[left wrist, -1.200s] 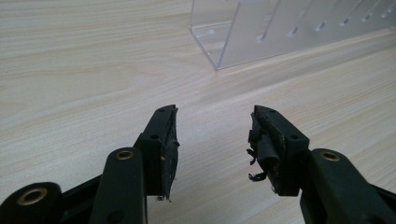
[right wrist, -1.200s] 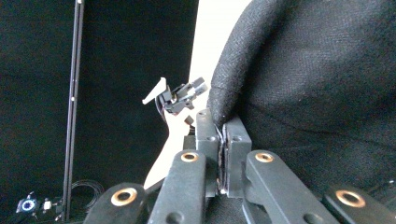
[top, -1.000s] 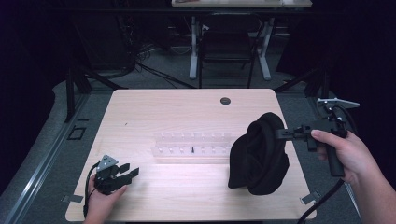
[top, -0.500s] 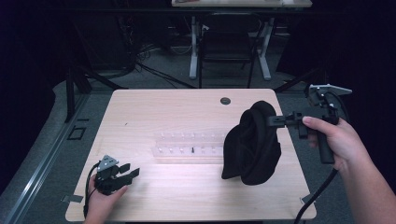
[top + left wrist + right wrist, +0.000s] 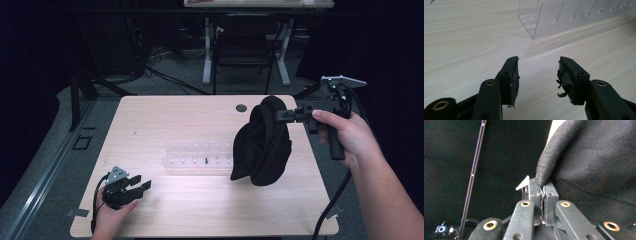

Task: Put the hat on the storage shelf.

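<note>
One clear acrylic slotted rack [image 5: 200, 156] mid-desk; right gripper [image 5: 280, 115] pinching one black knit beanie [image 5: 262, 145] at 3 o'clock; left gripper [image 5: 142, 186] spread, holding nothing.

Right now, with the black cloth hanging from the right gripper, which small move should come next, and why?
Probably lift the right gripper a little higher. Its jaws pinch only an edge of the black cloth, which hangs low over the clear rack and could snag it. The left gripper rests open on the table.
</note>
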`<state>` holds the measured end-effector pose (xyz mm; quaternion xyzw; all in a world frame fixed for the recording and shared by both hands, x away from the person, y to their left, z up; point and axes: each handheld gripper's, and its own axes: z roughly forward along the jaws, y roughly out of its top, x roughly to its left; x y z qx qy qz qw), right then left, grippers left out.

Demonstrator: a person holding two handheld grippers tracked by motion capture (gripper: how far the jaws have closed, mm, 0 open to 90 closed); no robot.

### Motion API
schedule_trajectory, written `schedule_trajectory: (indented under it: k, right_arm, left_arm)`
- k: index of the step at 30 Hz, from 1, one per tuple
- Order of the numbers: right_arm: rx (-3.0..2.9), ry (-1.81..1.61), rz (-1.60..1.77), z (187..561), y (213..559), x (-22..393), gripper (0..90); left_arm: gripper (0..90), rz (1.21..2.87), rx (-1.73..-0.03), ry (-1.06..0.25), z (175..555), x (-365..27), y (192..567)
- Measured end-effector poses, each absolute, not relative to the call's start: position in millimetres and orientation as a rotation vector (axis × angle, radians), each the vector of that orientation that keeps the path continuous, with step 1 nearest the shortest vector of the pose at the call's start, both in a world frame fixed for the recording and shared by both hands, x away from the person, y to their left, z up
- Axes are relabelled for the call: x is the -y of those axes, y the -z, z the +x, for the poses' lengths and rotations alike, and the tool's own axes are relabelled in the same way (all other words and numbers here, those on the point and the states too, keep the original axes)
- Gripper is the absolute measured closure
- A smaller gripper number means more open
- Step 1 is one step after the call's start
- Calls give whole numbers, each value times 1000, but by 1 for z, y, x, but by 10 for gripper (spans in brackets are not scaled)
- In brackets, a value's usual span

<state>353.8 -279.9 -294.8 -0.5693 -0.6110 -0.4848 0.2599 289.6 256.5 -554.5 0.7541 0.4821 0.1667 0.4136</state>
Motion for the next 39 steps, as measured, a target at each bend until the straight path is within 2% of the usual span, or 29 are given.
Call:
schedule_trajectory:
  k: [15,39]
  right_arm:
    - [1659,1320,-1527,384,292,255,880]
    - [1661,1286,-1500,421,306,207,880]
  left_arm:
    - [508,1904,-1204,-407,291,-255,554]
    - [505,1904,-1176,-429,290,-250,553]
